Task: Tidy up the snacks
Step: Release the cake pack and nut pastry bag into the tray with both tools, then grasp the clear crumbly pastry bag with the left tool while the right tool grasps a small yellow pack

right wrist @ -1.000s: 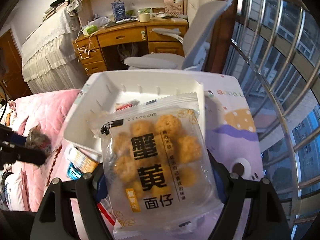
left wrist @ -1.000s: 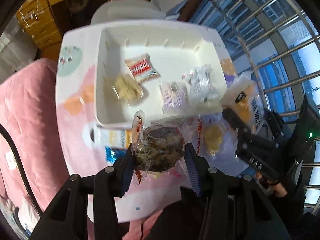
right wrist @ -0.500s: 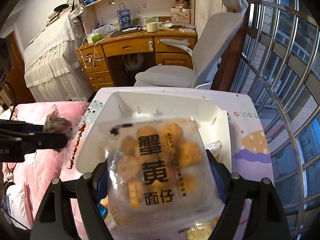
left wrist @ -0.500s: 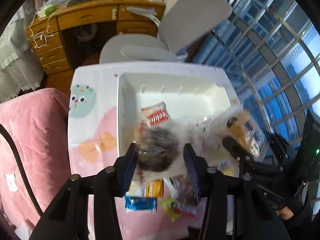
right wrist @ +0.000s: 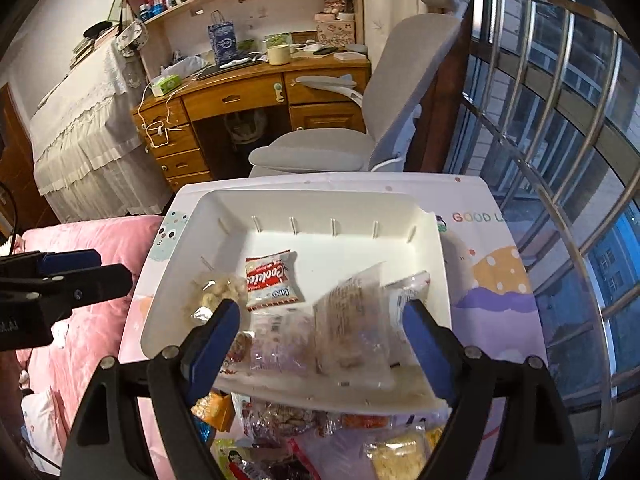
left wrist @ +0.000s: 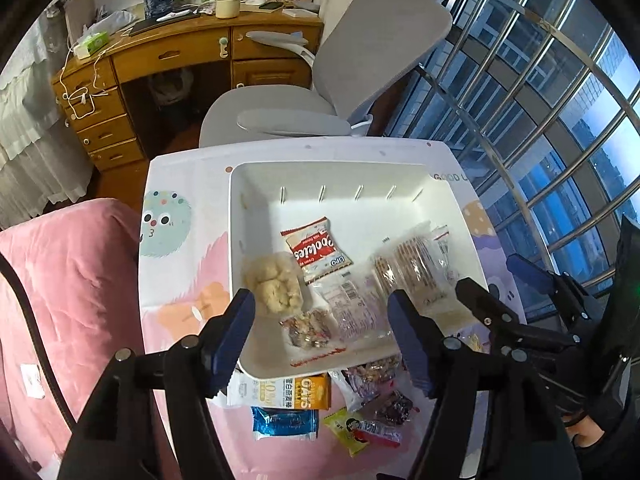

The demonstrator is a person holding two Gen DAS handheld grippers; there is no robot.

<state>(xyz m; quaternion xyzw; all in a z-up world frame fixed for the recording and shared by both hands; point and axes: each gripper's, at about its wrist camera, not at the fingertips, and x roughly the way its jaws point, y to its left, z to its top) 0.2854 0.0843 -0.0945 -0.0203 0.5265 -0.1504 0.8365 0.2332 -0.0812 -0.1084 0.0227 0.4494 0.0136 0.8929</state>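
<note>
White plastic is filling the middle of both views: an open bin [left wrist: 256,184] is sitting on a table [left wrist: 180,184] covered with pastel cartoon prints. Inside the bin, a red-and-white cookie packet [left wrist: 318,250] is lying near the centre of the left wrist frame, with a pale crumbly snack in clear wrap [left wrist: 274,284] just to its lower left. A small dark nutty snack [left wrist: 306,326] is resting at the bin's near edge, beside a clear purple-tinted packet [left wrist: 348,306]. A large clear bag of round biscuits [right wrist: 352,324] is lying toward the right of the bin, its printing facing down; in the right wrist frame it looks blurred.

Both grippers are hovering above the bin's near side. The left gripper [left wrist: 322,328] is standing wide open, its blue pads spread well apart and gripping nothing. The right gripper [right wrist: 320,328] is likewise spread wide and carrying nothing.

Along the lower edge of the frames, loose snacks are lying on the table in front of the bin: an orange-and-white bar [left wrist: 288,394], a blue sachet [left wrist: 284,422], and a green-and-red packet [left wrist: 360,428]. A grey office chair [left wrist: 360,60] and a wooden desk [left wrist: 168,52] are standing in the upper part of the frame.
</note>
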